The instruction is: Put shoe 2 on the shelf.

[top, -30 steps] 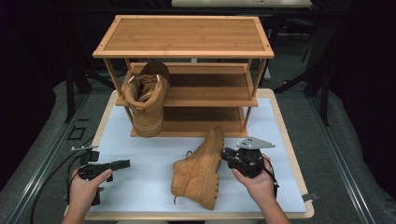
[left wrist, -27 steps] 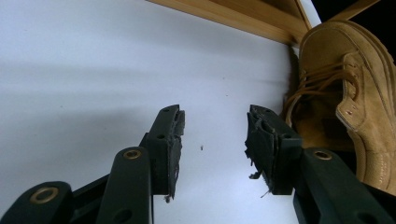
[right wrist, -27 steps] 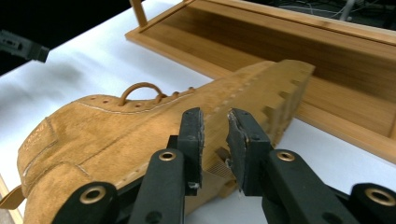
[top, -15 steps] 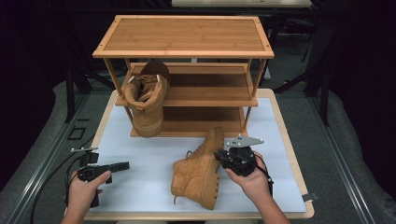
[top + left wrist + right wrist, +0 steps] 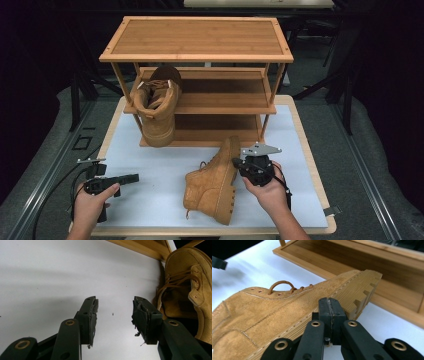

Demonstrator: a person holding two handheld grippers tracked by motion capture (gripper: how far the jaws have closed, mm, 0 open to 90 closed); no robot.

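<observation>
A tan suede boot [image 5: 212,182] lies on its side on the white table mat, its lugged sole turned to the right. My right gripper [image 5: 236,162] rests against that sole. In the right gripper view, my right gripper [image 5: 329,305] has just been closing and its pads now meet with nothing between them, tips at the edge of the boot's sole [image 5: 352,290]. My left gripper [image 5: 134,177] lies low at the front left, pointing right, jaws open. In the left gripper view, my left gripper [image 5: 115,312] is empty over the mat, with the boot [image 5: 185,290] off to the right.
A three-tier bamboo shoe rack [image 5: 197,37] stands at the back of the mat. A second tan boot [image 5: 157,107] sits at the left end of its middle shelf, toe hanging forward. The wooden table edge [image 5: 310,150] frames the mat; dark floor surrounds it.
My right gripper has shifted slightly left up to the boot's sole, and its jaws have closed. The left gripper and both boots have stayed where they were.
</observation>
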